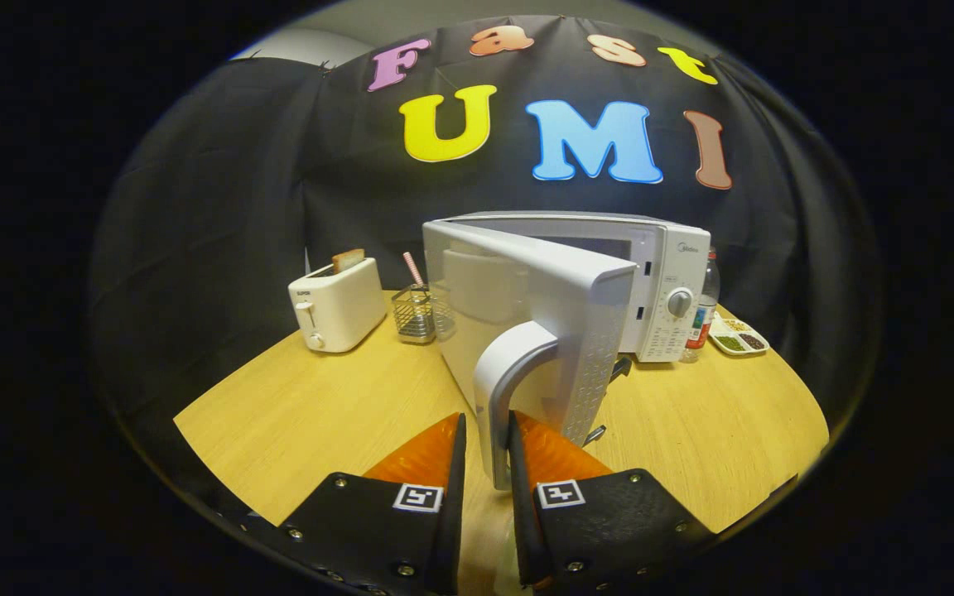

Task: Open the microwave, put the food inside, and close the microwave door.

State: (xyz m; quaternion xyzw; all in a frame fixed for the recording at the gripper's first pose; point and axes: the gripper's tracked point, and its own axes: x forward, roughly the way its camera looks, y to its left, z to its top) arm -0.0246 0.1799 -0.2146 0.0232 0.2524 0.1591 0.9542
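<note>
Microwave (659, 281) stands toward the back of the wooden table (311, 414), its door (527, 323) swung well out toward the camera so that the door's outer face and its curved vertical handle (503, 389) are nearest. Behind the door's far edge the oven's front is partly visible, with the control panel and a round dial (679, 302) on its right side. What lies in the cavity cannot be made out past the door.

The gripper (487, 439) has the handle between its two fingers (436, 447). The tongs are nearly closed, with only a narrow gap that the handle's lower end fills; both fingers lie close along its sides and appear to press on it, though the exact contact is hard to tell.

Left of the door, a small wire basket (413, 314) holds a striped straw-like stick, and further left a white toaster (336, 305) sits with a slice of bread (349, 260) poking out of its slot. Right of the microwave, just beside its panel, a bottle (703, 310) with a red label stands upright, and next to it a white divided tray (738, 338) carries small portions of food in separate compartments
</note>
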